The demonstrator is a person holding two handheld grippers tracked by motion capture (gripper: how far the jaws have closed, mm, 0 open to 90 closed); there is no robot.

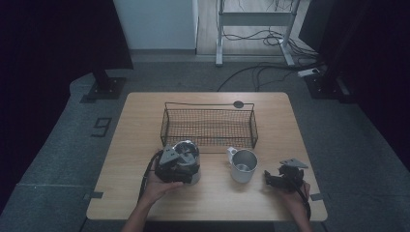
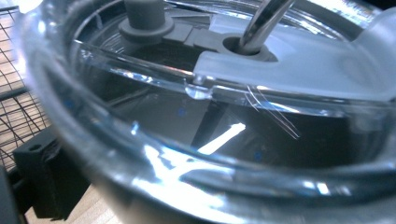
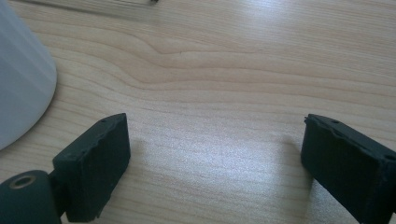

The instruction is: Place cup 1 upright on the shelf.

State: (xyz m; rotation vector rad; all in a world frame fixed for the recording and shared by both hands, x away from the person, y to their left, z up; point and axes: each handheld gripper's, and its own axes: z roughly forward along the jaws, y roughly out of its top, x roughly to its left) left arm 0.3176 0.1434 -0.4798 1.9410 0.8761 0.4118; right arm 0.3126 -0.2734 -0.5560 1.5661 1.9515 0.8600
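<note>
the right gripper (image 1: 271,180) rests low on the desk (image 1: 212,198) at the near right, and in the right gripper view its fingers (image 3: 95,163) stand apart with bare wood between them and nothing held. off to one side of those fingers, close but not touching, rises the pale wall of a metal mug (image 3: 21,84); in the high view the mug (image 1: 242,165) stands upright just beyond and inward of the right gripper, its handle turned toward the basket.

the left gripper (image 1: 176,164) sits over a clear-lidded tumbler (image 1: 188,162) at the near left of centre. in the left gripper view the tumbler's transparent lid (image 2: 224,116) lies right against the camera, with a metal straw (image 2: 264,21) rising through a grey seal on its far side. one black finger (image 2: 42,172) shows beside the rim, but whether the fingers clamp the tumbler or stand loose around it cannot be told.

beyond both sets of fingers, a black wire basket (image 1: 209,126) stands on the far half of the desk.
</note>
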